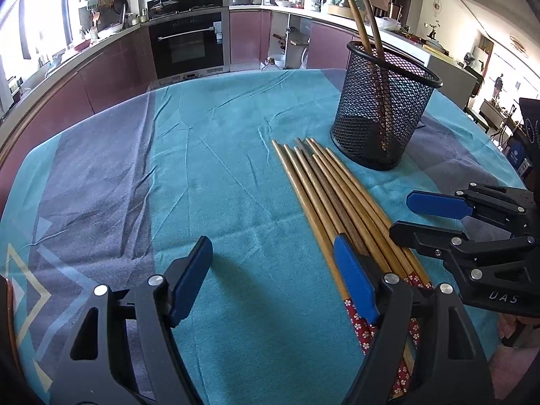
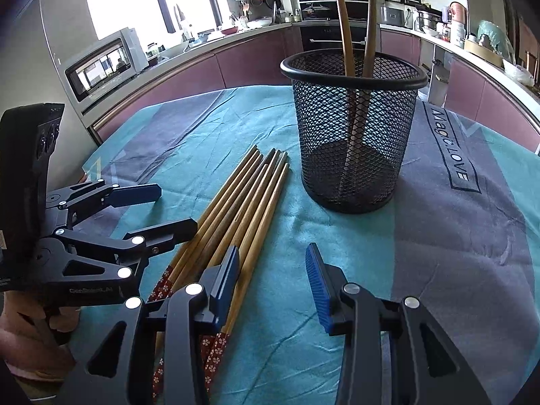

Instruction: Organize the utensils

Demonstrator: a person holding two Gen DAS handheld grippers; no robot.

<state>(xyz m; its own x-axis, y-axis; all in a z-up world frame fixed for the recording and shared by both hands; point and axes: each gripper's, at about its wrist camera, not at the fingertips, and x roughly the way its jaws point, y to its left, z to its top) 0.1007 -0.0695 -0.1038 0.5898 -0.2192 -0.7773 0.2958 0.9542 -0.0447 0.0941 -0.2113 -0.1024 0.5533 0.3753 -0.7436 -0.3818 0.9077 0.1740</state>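
Item: black mesh holder, upright on the teal cloth; two chopsticks stand in it, leaning apart above the rim.

Item: bundle of wooden chopsticks, lying flat just beside the holder's base, tips toward it, red-patterned ends toward me.

Item: my left gripper, jaws spread, nothing between them, low over the cloth; its right finger overlaps the bundle's near end.

Item: my right gripper, jaws likewise apart and empty, nearer me than the holder, its left finger over the bundle.
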